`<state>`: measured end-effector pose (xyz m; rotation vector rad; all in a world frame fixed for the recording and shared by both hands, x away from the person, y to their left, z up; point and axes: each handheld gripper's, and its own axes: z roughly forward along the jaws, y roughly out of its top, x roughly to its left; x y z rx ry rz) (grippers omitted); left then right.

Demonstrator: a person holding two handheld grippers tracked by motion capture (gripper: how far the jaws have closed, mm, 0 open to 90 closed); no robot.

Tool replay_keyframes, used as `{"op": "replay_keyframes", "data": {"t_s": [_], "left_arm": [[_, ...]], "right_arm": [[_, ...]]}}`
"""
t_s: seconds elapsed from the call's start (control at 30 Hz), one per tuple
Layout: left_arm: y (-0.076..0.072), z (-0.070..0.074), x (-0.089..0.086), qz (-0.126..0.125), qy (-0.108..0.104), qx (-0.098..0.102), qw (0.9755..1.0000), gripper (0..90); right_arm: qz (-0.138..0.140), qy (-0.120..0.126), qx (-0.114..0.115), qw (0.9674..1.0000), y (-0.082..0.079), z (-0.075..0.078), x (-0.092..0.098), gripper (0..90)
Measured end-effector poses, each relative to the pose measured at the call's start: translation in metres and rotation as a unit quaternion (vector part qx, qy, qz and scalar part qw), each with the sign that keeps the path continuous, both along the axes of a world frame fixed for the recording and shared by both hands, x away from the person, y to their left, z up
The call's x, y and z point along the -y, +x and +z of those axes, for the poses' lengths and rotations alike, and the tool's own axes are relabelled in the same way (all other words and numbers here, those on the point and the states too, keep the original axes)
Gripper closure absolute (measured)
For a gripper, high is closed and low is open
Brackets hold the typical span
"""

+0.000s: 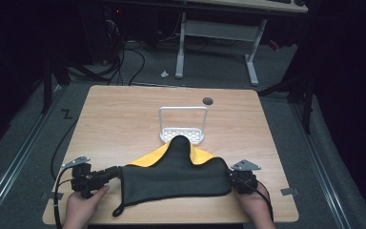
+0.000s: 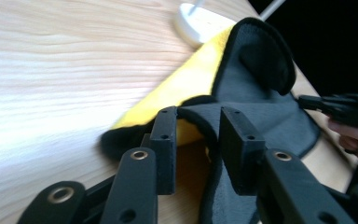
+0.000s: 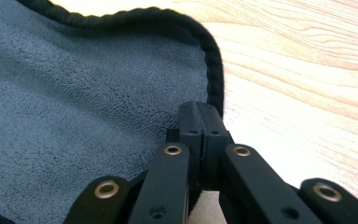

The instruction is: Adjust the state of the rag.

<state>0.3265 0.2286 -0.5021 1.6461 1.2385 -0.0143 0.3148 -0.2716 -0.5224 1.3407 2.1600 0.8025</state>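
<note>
At the bottom of the frame, our right claw (image 3: 200, 116) pinches the grey-and-yellow cloth (image 1: 171, 176); our left claw (image 2: 198, 135) stands apart around its corner.

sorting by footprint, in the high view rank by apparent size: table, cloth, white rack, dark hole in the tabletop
1. table
2. cloth
3. white rack, partly covered by the cloth
4. dark hole

Table (image 1: 124, 109) brightly lit, surroundings dark; near claw links blurred, wood glare-washed.
</note>
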Motion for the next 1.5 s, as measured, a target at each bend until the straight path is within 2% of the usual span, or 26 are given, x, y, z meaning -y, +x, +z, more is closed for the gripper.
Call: {"op": "replay_keyframes", "data": {"t_s": [0.1, 0.13, 0.17, 0.27, 0.3, 0.5, 0.53, 0.57, 0.6, 0.67, 0.77, 0.8, 0.83, 0.9, 0.93, 1.03, 1.13, 1.17, 1.2, 1.23, 1.27, 1.33, 1.37, 1.43, 1.47, 1.5], "left_arm": [[-0.011, 0.008, 0.013, -0.013, 0.039, 0.025, 0.9988, 67.3], [-0.011, 0.008, 0.013, -0.013, 0.039, 0.025, 0.9988, 67.3], [-0.019, 0.012, 0.023, -0.024, 0.049, 0.042, 0.9976, 66.7], [-0.026, 0.014, 0.035, -0.039, 0.055, 0.055, 0.9962, 66.8], [-0.027, 0.012, 0.046, -0.062, 0.067, 0.056, 0.9942, 66.5], [-0.023, 0.0, 0.062, -0.072, 0.097, 0.048, 0.9915, 67.0], [-0.019, -0.011, 0.063, -0.072, 0.114, 0.03, 0.9904, 67.1], [-0.019, -0.011, 0.063, -0.072, 0.114, 0.03, 0.9904, 67.2], [-0.017, -0.019, 0.063, -0.073, 0.139, 0.017, 0.9874, 67.3], [-0.018, -0.024, 0.062, -0.078, 0.147, 0.004, 0.9861, 67.1], [-0.023, -0.026, 0.061, -0.08, 0.145, 0.005, 0.9861, 66.6], [-0.026, -0.025, 0.061, -0.08, 0.143, 0.001, 0.9865, 66.6], [-0.032, -0.024, 0.061, -0.085, 0.145, -0.004, 0.9857, 66.7], [-0.038, -0.024, 0.062, -0.088, 0.145, -0.003, 0.9856, 66.7], [-0.042, -0.024, 0.062, -0.09, 0.147, -0.005, 0.985, 66.8], [-0.05, -0.02, 0.064, -0.096, 0.159, -0.006, 0.9825, 67.1], [-0.045, -0.009, 0.06, -0.08, 0.128, 0.023, 0.9883, 67.2], [-0.041, -0.007, 0.059, -0.074, 0.124, 0.031, 0.9891, 67.1], [-0.041, -0.007, 0.059, -0.074, 0.124, 0.031, 0.9891, 66.5], [-0.035, -0.005, 0.06, -0.07, 0.129, 0.041, 0.9883, 65.7], [-0.026, -0.008, 0.063, -0.069, 0.138, 0.044, 0.9871, 65.5], [-0.018, -0.018, 0.067, -0.076, 0.131, 0.031, 0.988, 64.4], [-0.017, -0.024, 0.073, -0.083, 0.141, 0.023, 0.9863, 64.1], [-0.02, -0.028, 0.076, -0.087, 0.143, 0.026, 0.9856, 63.2], [-0.021, -0.028, 0.077, -0.087, 0.145, 0.027, 0.9853, 63.3], [-0.022, -0.027, 0.077, -0.088, 0.149, 0.027, 0.9846, 63.4]], "right_arm": [[0.002, -0.003, -0.001, 1.0, -0.004, 0.0, 0.0, 90.0], [0.001, -0.002, -0.003, 1.0, -0.007, 0.001, 0.0, 90.0], [0.001, 0.0, -0.005, 1.0, -0.01, 0.001, 0.001, 90.0], [0.002, -0.003, -0.009, 1.0, -0.016, 0.002, 0.001, 89.5], [0.005, -0.002, -0.01, 0.9999, -0.018, 0.004, 0.0, 88.6], [0.027, 0.002, 0.017, 0.9995, -0.012, 0.01, -0.017, 87.1], [0.031, -0.01, 0.022, 0.9992, -0.002, 0.008, -0.025, 86.7], [0.028, -0.011, 0.023, 0.9993, 0.003, 0.007, -0.027, 86.7], [0.025, -0.008, 0.021, 0.9994, 0.008, 0.006, -0.027, 86.8], [0.024, -0.012, 0.005, 0.9996, 0.014, 0.002, -0.027, 86.9], [0.028, -0.01, 0.007, 0.9995, 0.006, -0.001, -0.025, 87.2], [0.03, -0.01, 0.004, 0.9995, 0.0, 0.0, -0.023, 87.2], [0.035, -0.01, -0.001, 0.9993, -0.019, 0.001, -0.02, 87.2], [0.034, -0.011, -0.005, 0.9993, -0.025, 0.002, -0.019, 87.2], [0.033, -0.009, -0.006, 0.9994, -0.04, 0.002, -0.017, 86.6], [0.036, -0.004, 0.002, 0.9993, -0.046, 0.006, -0.017, 85.0], [0.048, 0.024, 0.026, 0.9982, -0.044, 0.015, -0.028, 81.0], [0.057, 0.032, 0.028, 0.9975, -0.042, 0.017, -0.034, 79.3], [0.057, 0.032, 0.028, 0.9975, -0.042, 0.017, -0.034, 79.3], [0.078, 0.03, 0.033, 0.9959, -0.034, 0.019, -0.054, 71.9], [0.088, 0.033, 0.033, 0.995, -0.031, 0.019, -0.061, 68.0], [0.097, 0.031, 0.031, 0.9943, -0.022, 0.016, -0.079, 60.0], [0.104, 0.016, 0.03, 0.994, -0.018, 0.013, -0.087, 57.3], [0.108, -0.011, 0.017, 0.994, -0.01, 0.005, -0.098, 62.6], [0.11, -0.023, 0.012, 0.9935, -0.008, 0.002, -0.101, 75.9], [0.107, -0.041, 0.024, 0.9931, -0.008, 0.002, -0.1, 86.3]]}}
